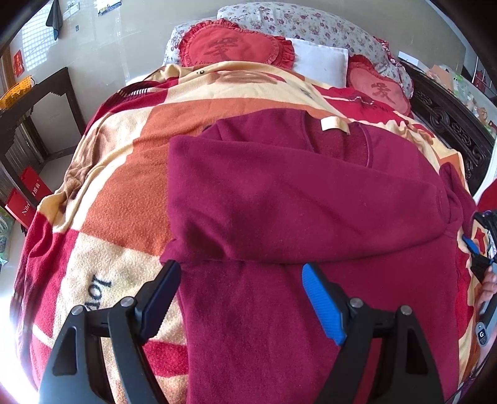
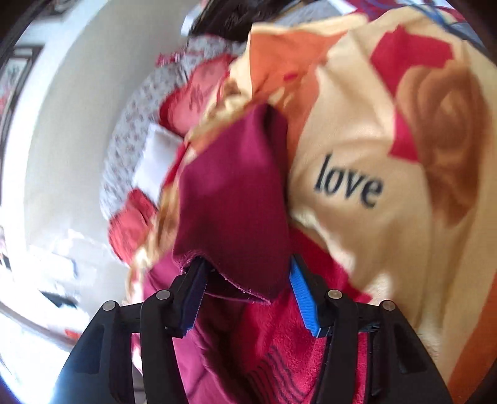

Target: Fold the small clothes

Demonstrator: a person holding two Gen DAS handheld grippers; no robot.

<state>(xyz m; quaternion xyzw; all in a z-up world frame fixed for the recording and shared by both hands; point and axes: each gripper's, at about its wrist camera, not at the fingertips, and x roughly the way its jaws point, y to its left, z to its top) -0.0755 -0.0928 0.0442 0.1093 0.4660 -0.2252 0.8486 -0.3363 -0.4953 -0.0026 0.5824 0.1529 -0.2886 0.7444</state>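
Note:
A maroon fleece sweater lies on the bed's patterned blanket, one sleeve folded across its chest, a white label at the collar. My left gripper is open just above the sweater's lower left part, holding nothing. My right gripper has a maroon sleeve end lying between its jaws, which stand apart; the view is blurred. The right gripper also shows at the right edge of the left wrist view.
Red heart cushions, a white pillow and a floral pillow lie at the head of the bed. A dark carved headboard is on the right. A dark wooden table and red boxes stand left.

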